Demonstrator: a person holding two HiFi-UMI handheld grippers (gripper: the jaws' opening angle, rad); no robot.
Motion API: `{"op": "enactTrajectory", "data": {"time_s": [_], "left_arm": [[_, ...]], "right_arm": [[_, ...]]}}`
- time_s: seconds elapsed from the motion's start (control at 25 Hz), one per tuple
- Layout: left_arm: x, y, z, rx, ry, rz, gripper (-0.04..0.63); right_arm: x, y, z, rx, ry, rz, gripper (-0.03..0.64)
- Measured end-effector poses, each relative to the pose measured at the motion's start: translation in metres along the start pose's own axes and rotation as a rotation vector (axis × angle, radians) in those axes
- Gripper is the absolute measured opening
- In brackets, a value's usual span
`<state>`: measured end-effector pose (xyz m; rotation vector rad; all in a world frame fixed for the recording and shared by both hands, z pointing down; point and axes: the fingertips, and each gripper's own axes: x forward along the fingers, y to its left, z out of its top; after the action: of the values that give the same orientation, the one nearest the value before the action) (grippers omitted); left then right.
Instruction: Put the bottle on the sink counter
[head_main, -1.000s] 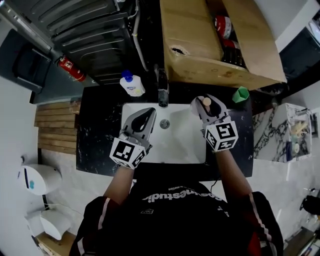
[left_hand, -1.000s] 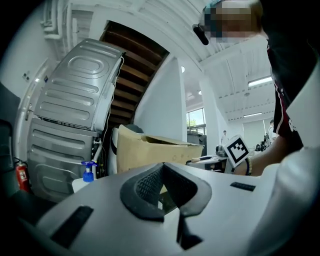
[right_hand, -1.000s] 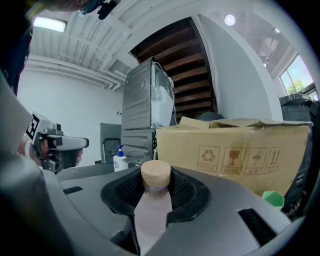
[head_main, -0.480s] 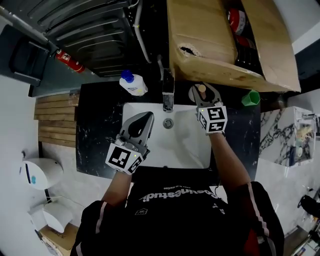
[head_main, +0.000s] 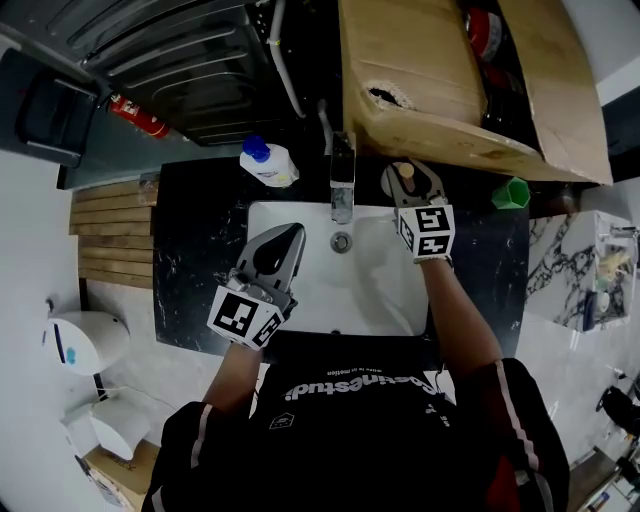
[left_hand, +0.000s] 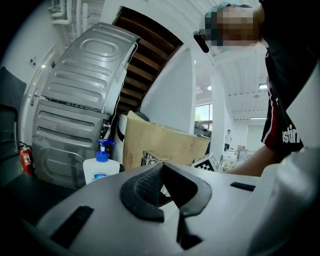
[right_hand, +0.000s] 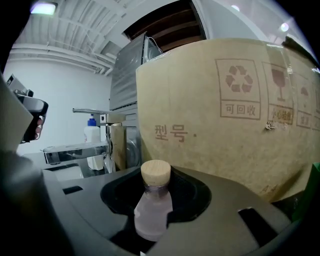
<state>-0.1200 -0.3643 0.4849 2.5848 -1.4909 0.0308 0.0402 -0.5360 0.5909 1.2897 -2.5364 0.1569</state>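
A small clear bottle (right_hand: 152, 205) with a wooden cap (head_main: 405, 171) stands upright between the jaws of my right gripper (head_main: 411, 180), which is shut on it. It hangs over the black counter (head_main: 200, 250) at the back right of the white sink (head_main: 375, 290), just in front of the cardboard box (head_main: 420, 70). My left gripper (head_main: 278, 248) hovers over the sink's left side, shut, with nothing in it. In the left gripper view its jaws (left_hand: 162, 187) meet at the tips.
A chrome tap (head_main: 342, 180) stands at the sink's back middle. A white pump bottle with a blue top (head_main: 265, 162) sits on the counter back left. A green cup (head_main: 511, 192) is at the counter's far right. The box overhangs the counter's back right.
My right gripper has carried the bottle away from me, from the sink's right rim to the back right of the counter by the box. The left gripper barely moved.
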Motion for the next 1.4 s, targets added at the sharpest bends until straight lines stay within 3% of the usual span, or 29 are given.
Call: {"op": "enactTrajectory", "data": {"time_s": [0.28,0.56,0.76,0.96,1.16,1.4], "left_arm": [[-0.006,-0.009,0.012,0.002,-0.009,-0.010,0.014],[-0.026,-0.021,0.037,0.029,-0.054,-0.016,0.014],[-0.048,-0.037,0.065,0.048,-0.100,-0.038,0.014],[-0.068,-0.052,0.095,0.066,-0.119,-0.079,0.014],[-0.077,-0.066,0.110,0.083,-0.094,-0.127,0.014],[-0.080,-0.084,0.111,0.087,-0.085,-0.164,0.014]], "right_arm": [[-0.014,0.003,0.007,0.040,0.027,0.015,0.189],[-0.086,0.015,0.074,0.051,-0.105,0.013,0.190],[-0.155,0.050,0.131,0.055,-0.199,0.081,0.086],[-0.215,0.101,0.173,0.164,-0.228,0.229,0.048],[-0.252,0.146,0.184,0.123,-0.203,0.305,0.043],[-0.266,0.163,0.174,0.075,-0.181,0.302,0.043]]}}
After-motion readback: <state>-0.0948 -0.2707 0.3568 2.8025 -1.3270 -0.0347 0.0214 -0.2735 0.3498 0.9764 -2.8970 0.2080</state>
